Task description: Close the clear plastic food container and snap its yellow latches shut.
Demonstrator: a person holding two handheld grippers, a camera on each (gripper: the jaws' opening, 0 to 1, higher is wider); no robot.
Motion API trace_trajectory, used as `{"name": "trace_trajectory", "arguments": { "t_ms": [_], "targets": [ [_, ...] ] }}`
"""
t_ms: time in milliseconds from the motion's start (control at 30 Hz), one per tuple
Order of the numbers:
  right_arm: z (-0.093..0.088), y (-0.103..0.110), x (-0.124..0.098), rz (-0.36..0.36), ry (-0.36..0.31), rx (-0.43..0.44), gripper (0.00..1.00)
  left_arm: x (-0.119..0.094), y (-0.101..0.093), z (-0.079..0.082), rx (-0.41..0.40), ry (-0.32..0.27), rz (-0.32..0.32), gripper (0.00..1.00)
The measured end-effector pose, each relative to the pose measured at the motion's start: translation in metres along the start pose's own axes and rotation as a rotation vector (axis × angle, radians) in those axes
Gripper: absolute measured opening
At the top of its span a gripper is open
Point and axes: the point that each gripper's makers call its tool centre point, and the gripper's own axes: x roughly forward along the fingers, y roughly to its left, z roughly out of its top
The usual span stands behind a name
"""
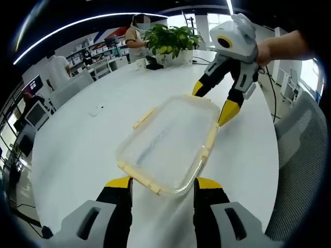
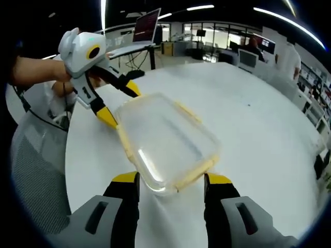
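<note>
Container [image 1: 170, 144], lid already on, sits on the white table [image 1: 77, 144] between the left gripper [image 1: 163, 185] and right gripper [image 2: 170, 181], both spread and empty; next, I judge, pressing each yellow latch [image 1: 211, 135] down

Views face each other closely across the container [image 1: 168, 147]; both share it.

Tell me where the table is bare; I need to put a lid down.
Bare white table lies between the container and the plant. It is crowded around the container: the left gripper and right gripper stand open at opposite ends.
</note>
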Motion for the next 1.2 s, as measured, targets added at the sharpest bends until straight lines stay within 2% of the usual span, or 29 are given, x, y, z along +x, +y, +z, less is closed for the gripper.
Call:
{"name": "trace_trajectory", "arguments": {
  "t_ms": [333, 433, 567, 700, 933, 1200],
  "targets": [
    [0.002, -0.004, 0.002, -0.005, 0.004, 0.008, 0.47, 0.003, 0.005, 0.001, -0.001, 0.006, -0.010, 0.41],
    [0.002, -0.004, 0.002, -0.010, 0.005, 0.009, 0.47, 0.003, 0.005, 0.000, -0.037, 0.014, -0.011, 0.40],
    [0.004, -0.004, 0.000, -0.024, -0.005, 0.015, 0.50, 0.000, 0.005, -0.001, -0.033, 0.012, -0.004, 0.41],
    [0.006, -0.002, -0.004, -0.033, -0.013, 0.023, 0.51, -0.008, 0.007, 0.007, -0.085, -0.021, 0.002, 0.45],
    [0.008, 0.001, -0.014, -0.055, -0.032, 0.026, 0.54, -0.022, 0.005, 0.014, -0.119, -0.059, 0.018, 0.48],
    [0.008, 0.006, -0.031, -0.080, -0.048, 0.021, 0.57, -0.041, -0.005, 0.011, -0.118, -0.064, 0.038, 0.50]
  ]
}}
